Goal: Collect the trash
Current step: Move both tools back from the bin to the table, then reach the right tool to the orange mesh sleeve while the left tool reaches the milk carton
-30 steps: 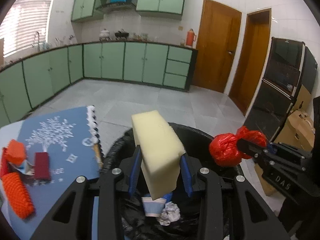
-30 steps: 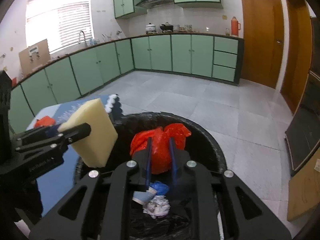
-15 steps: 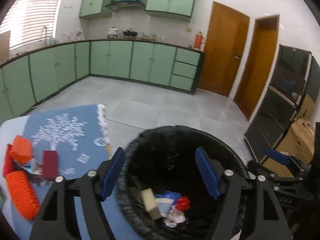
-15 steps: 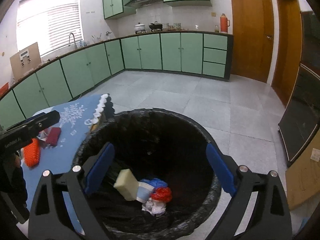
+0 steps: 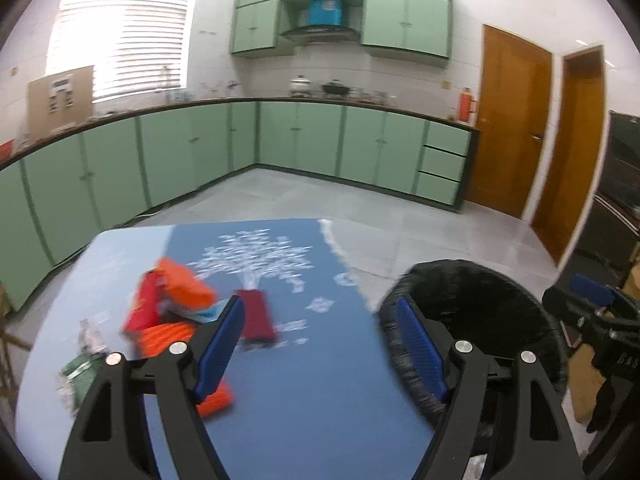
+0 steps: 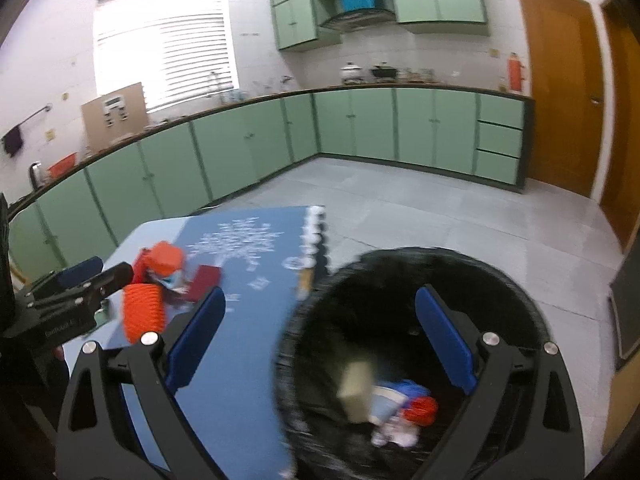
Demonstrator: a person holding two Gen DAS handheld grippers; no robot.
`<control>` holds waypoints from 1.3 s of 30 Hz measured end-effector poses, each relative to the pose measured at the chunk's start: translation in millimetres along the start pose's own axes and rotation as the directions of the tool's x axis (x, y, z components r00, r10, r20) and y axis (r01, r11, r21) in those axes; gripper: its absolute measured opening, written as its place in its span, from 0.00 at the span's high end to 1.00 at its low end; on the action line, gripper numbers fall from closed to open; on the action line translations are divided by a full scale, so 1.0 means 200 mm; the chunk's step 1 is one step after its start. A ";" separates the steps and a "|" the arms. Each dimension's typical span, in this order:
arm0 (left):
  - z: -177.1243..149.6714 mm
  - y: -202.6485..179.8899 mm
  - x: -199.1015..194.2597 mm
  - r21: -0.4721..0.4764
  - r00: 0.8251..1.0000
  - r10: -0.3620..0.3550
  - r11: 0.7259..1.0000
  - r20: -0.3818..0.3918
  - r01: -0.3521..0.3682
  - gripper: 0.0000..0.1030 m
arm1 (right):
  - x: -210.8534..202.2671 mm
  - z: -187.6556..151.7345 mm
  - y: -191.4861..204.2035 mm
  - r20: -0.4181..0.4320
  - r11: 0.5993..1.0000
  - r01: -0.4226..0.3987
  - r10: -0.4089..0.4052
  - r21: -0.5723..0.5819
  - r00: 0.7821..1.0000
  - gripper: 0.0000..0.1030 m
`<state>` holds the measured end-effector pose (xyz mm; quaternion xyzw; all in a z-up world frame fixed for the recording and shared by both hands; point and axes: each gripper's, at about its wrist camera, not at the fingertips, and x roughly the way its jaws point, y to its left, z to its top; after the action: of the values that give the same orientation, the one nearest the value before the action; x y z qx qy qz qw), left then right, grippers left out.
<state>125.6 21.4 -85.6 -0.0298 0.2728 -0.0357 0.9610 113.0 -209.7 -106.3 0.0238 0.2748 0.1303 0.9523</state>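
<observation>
The left tool (image 5: 320,344) is spread wide with nothing between its blue pads, hanging over the near edge of the surface (image 5: 120,248), which carries a blue cloth (image 5: 320,380) printed with a white tree. The right tool (image 6: 316,344) is likewise wide apart and empty, straddling the rim of the black-lined bin (image 6: 516,284) that stands just beside the surface's right edge.

Inside the bin, at the bottom, lie a pale yellow sponge (image 6: 356,392), a blue paper cup (image 6: 386,400), a red bag (image 6: 420,410) and some crumpled white paper (image 6: 394,434), all close together.

On the cloth a cluster of trash remains: an orange block (image 5: 184,284) on top of a red packet (image 5: 142,306), a ribbed orange piece (image 5: 164,334) beside them, and a dark red flat piece (image 5: 256,314) just to their right. Near the surface's left edge sits something green and white (image 5: 78,368), perhaps a wrapper; motion blur makes it hard to tell.
</observation>
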 end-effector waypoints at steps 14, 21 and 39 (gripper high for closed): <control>-0.21 0.67 -0.13 -0.108 0.966 0.254 0.960 -0.043 -0.258 0.26 | 0.33 -0.04 0.64 -0.062 0.977 -0.190 0.184 -0.096 0.981 0.10; -0.33 0.88 -0.13 -0.118 0.944 0.317 0.938 -0.095 -0.327 0.26 | 0.50 -0.13 0.89 -0.117 0.960 -0.243 0.227 -0.142 0.967 0.10; -0.47 1.19 0.07 -0.165 0.912 0.348 0.908 -0.218 -0.386 0.26 | 0.80 -0.26 1.11 -0.260 0.951 -0.252 0.201 -0.180 0.944 0.21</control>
<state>100.5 254.1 -190.9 -0.0728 0.3632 0.1721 0.9128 163.8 45.0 -207.6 -0.0612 0.3671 0.2698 0.8881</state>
